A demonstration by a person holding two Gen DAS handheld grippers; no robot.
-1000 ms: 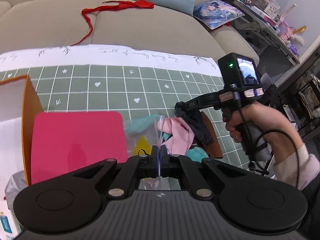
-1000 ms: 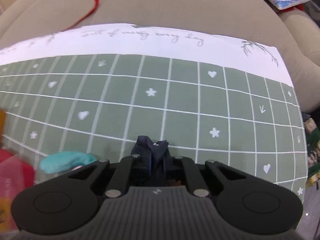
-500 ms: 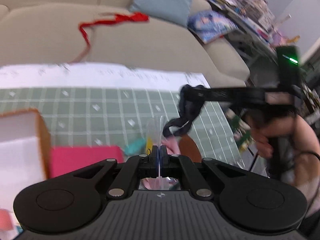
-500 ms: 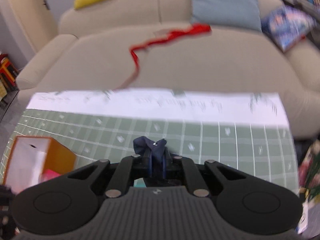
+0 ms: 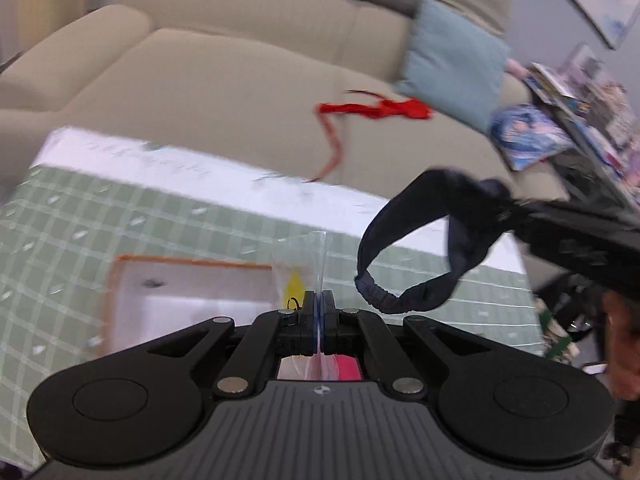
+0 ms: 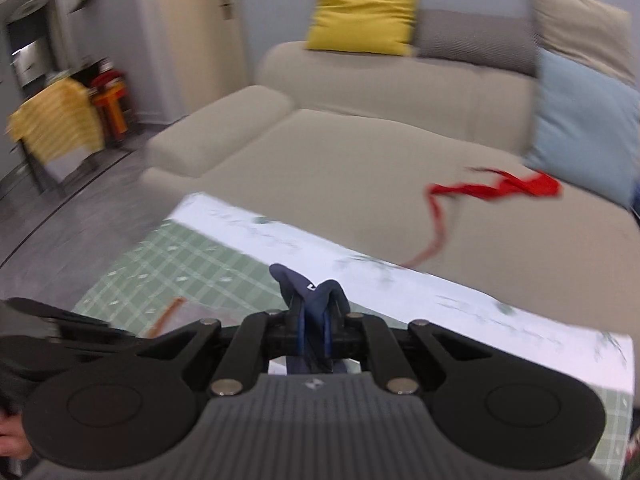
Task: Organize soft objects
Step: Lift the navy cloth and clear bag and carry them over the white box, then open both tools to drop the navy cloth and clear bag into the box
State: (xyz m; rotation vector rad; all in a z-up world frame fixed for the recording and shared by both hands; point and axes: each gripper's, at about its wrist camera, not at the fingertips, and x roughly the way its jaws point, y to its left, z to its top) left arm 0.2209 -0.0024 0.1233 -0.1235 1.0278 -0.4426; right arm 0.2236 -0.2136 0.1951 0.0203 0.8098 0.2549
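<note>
Both tools are clamped: the left tool pinches a clear bag, the right tool a navy garment hanging above the surface. Advise spreading the bag mouth first, then lowering the garment in

Beyond the jaws a beige sofa fills the room, with a yellow cushion and a grey one on its back and a pale blue cushion to the right. Left of it run a grey floor and a pale door; cluttered shelves stand far right.
</note>
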